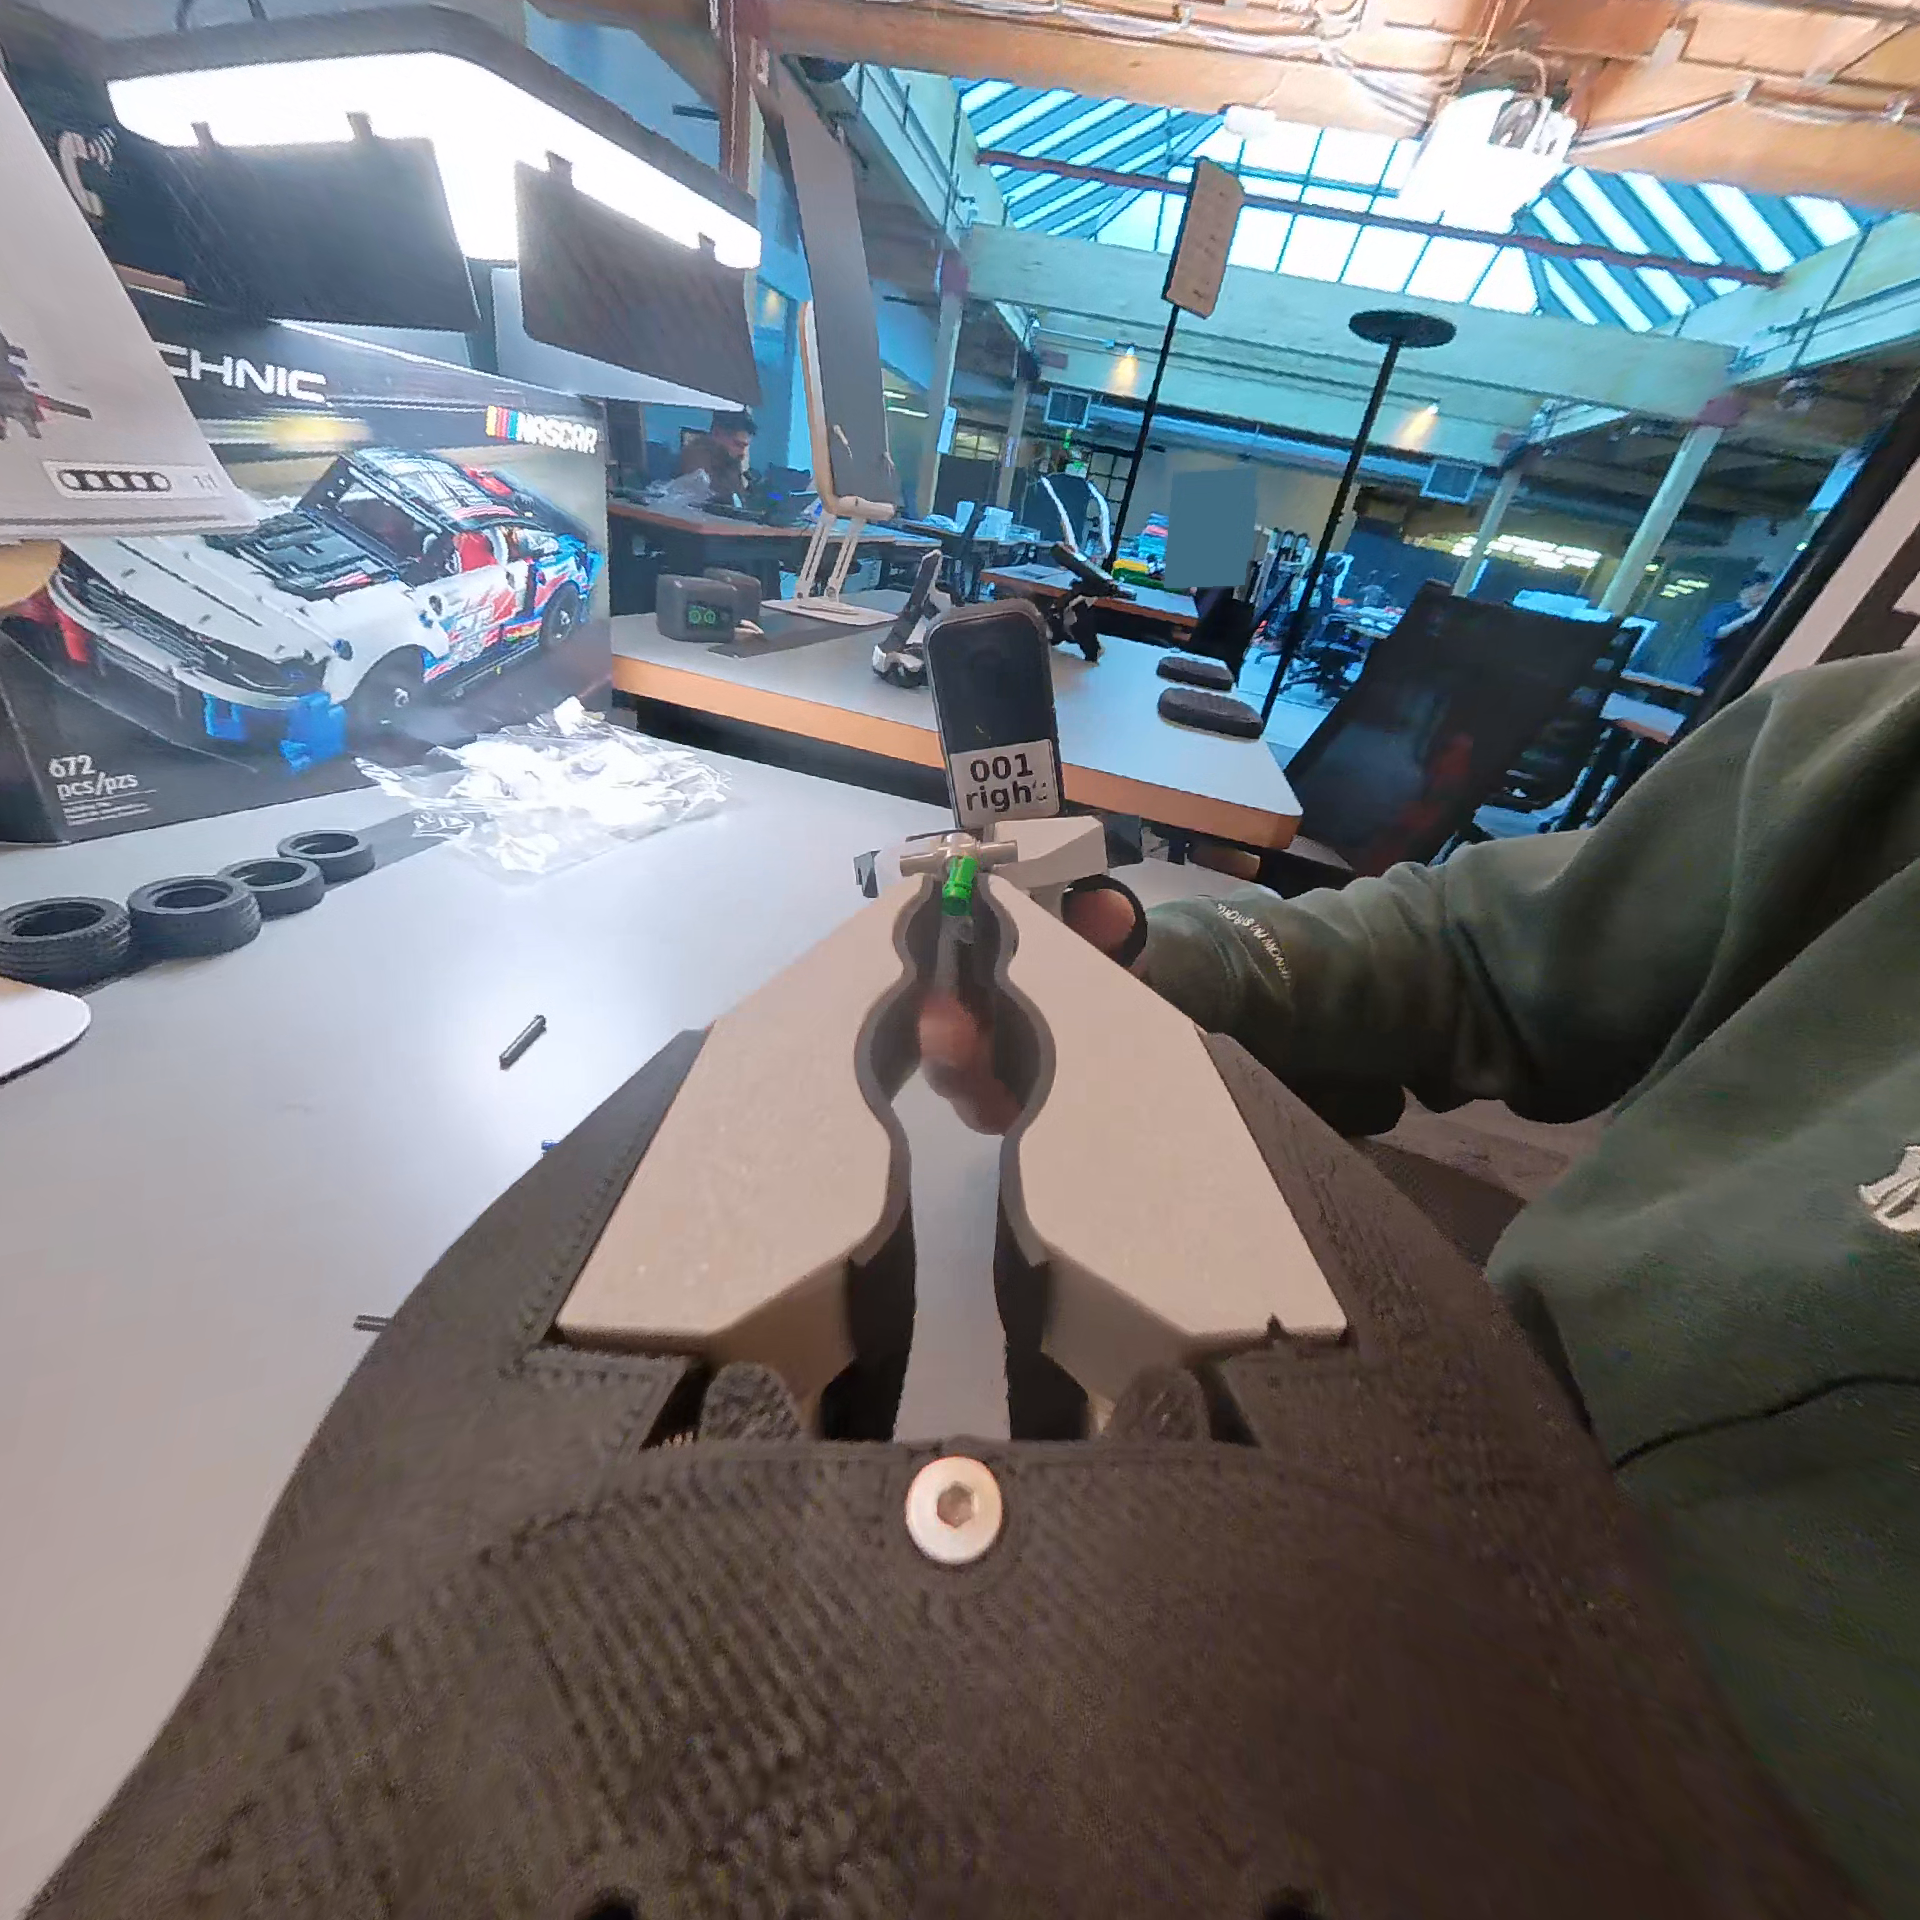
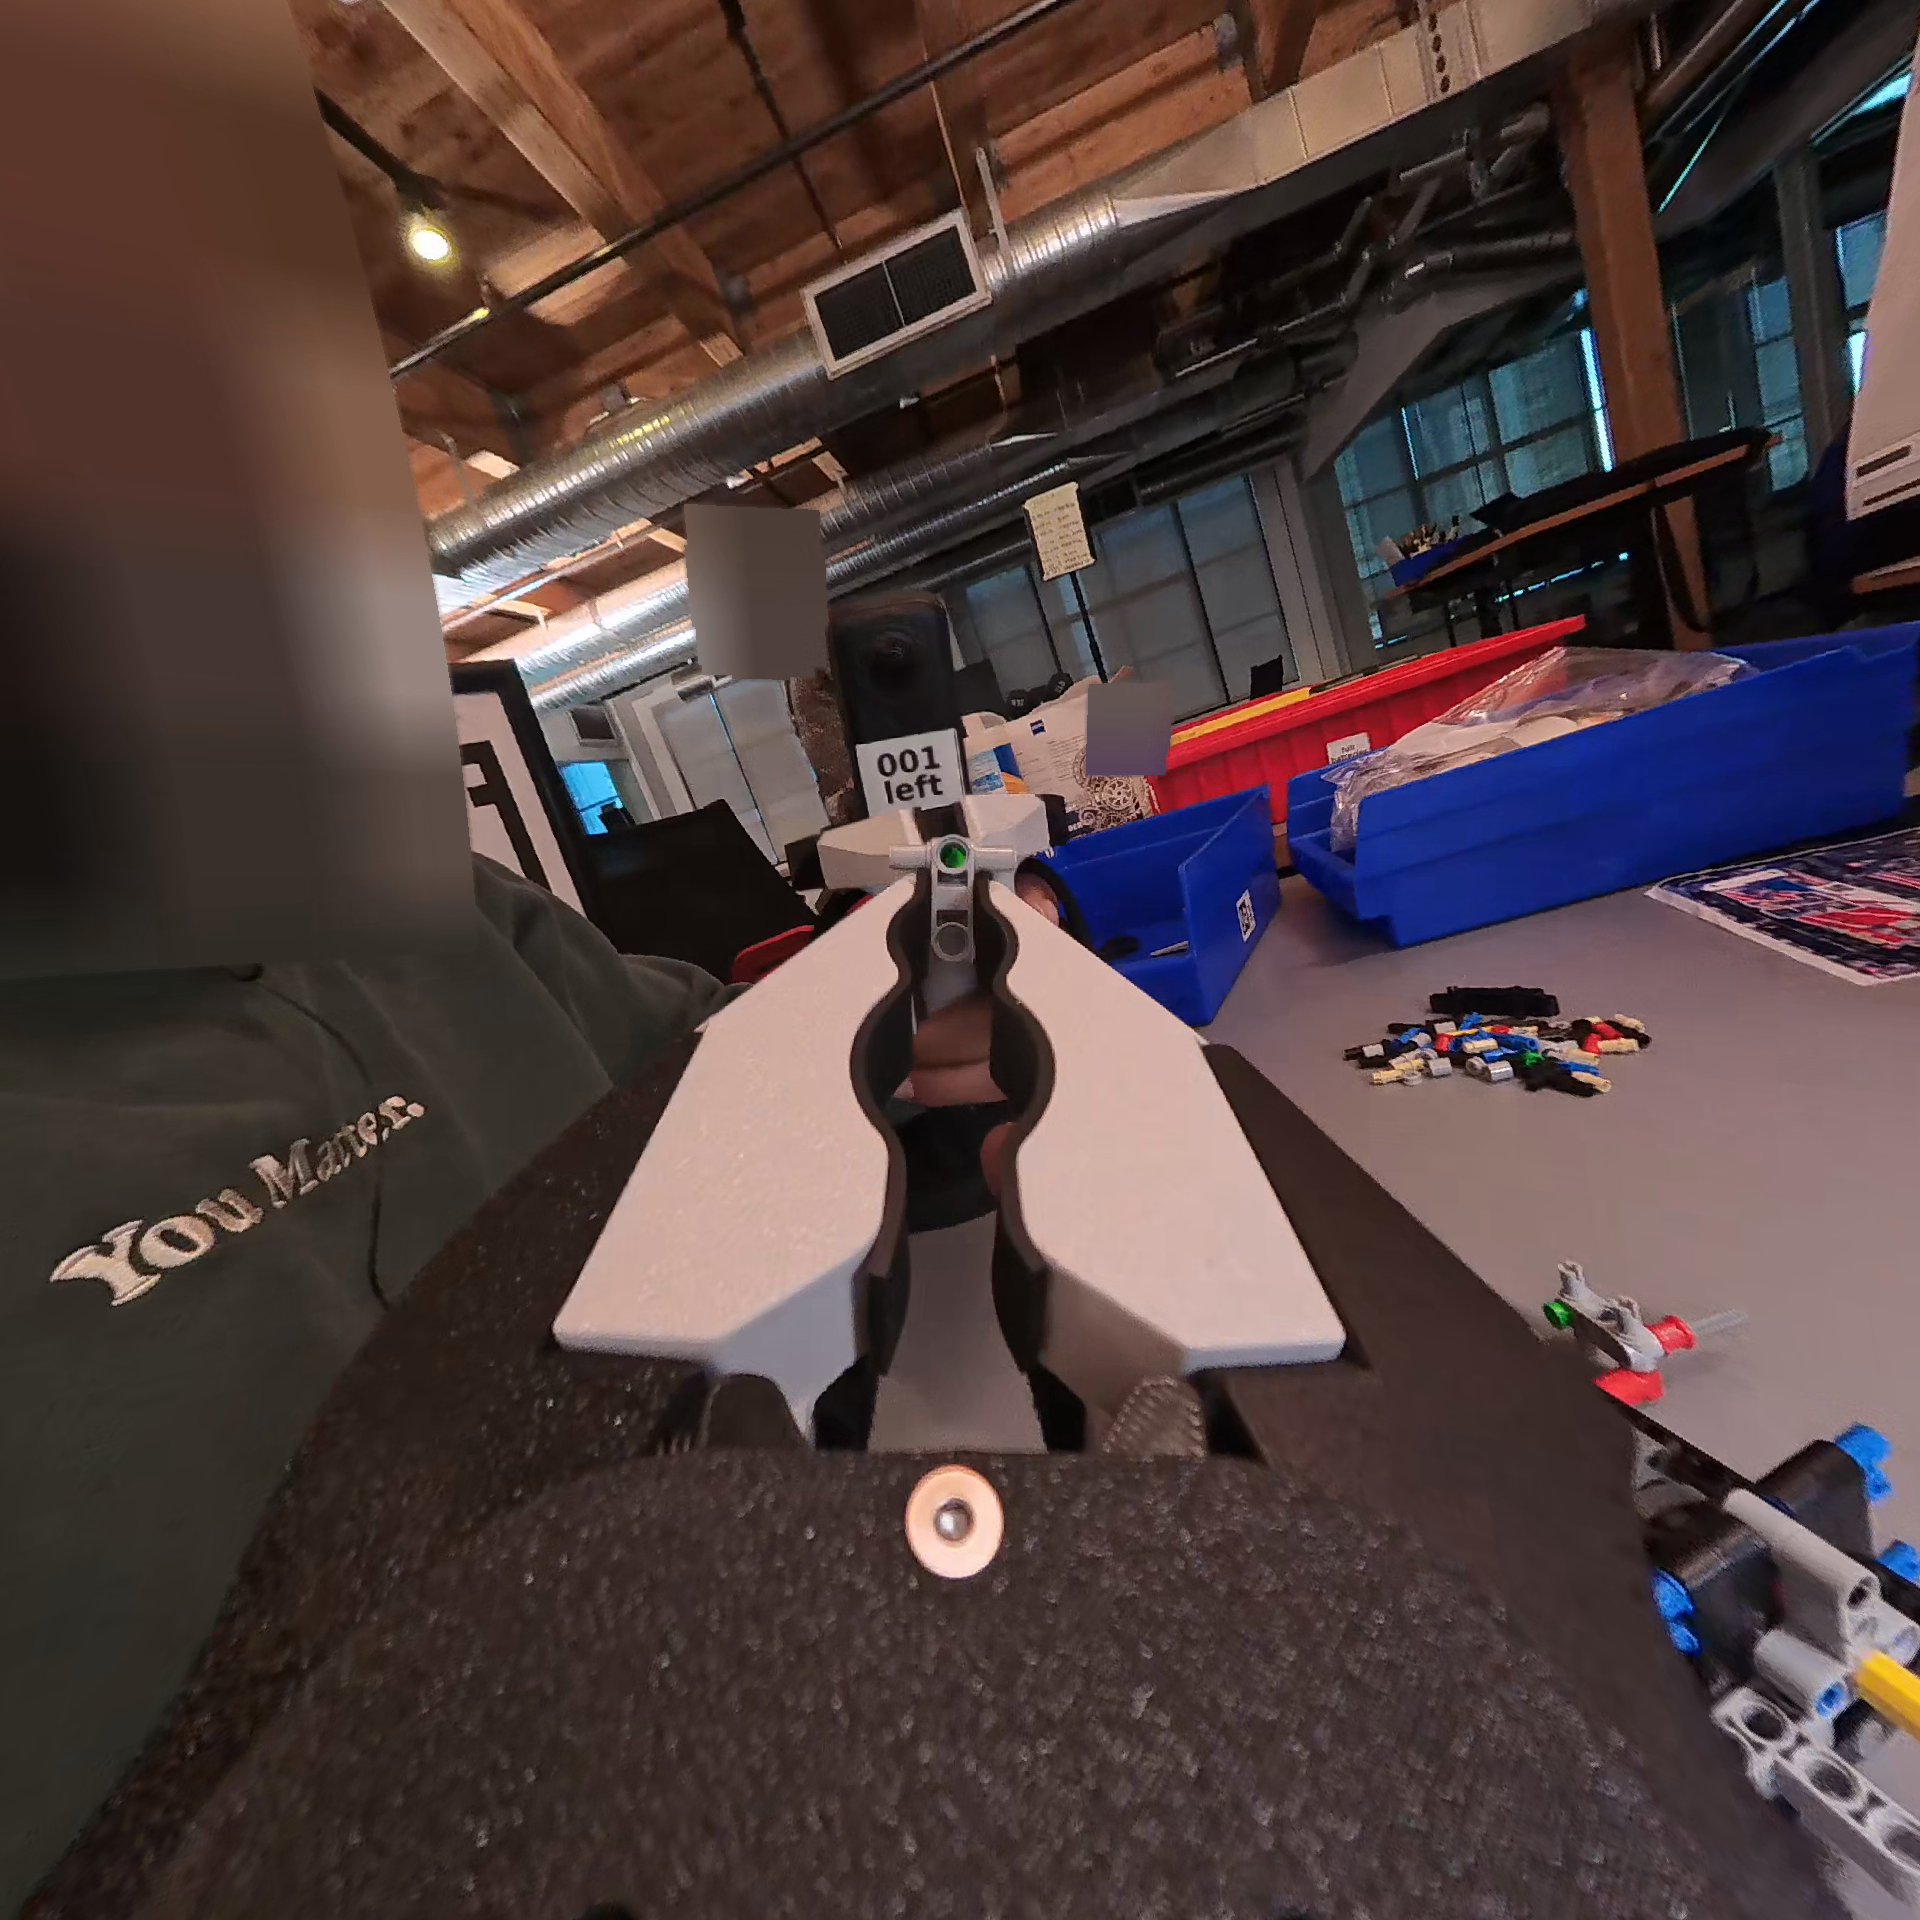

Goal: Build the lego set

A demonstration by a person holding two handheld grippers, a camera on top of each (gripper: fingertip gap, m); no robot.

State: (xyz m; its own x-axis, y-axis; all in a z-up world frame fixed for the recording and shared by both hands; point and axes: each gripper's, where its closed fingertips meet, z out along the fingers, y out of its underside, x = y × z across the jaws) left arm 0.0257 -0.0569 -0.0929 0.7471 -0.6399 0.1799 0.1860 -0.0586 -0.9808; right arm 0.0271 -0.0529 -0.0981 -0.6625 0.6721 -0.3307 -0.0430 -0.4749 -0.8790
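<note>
— So, what are the tongs doing?

— Both are clenching. The left gripper (image 1: 954,914) and the right gripper (image 2: 948,925) are facing each other tip to tip above the table (image 1: 312,1143), and both are pinching the same small grey assembly (image 1: 956,860), a short crossbar with a green pin (image 2: 948,855) in it, held up in the air between them.

— Any writing showing?

— Plenty. A white printed label (image 2: 909,777) is sitting under the camera on the left gripper, and the right one is wearing another. The set's box (image 1: 312,582) is standing at the back of the table, showing brand logos, a piece count and a picture of a race car. A booklet (image 1: 94,395) is leaning over it. The person's green sweatshirt (image 2: 239,1195) is carrying pale embroidered lettering.

— And the loose parts?

— Four black tyres (image 1: 187,904) are lying in a row before the box, a clear bag (image 1: 561,790) beside them. A pile of small pieces (image 2: 1496,1049) is lying near the blue bins (image 2: 1600,800), with a sticker sheet (image 2: 1818,904) beyond it and a part-built frame (image 2: 1818,1662) at the right edge.
</note>
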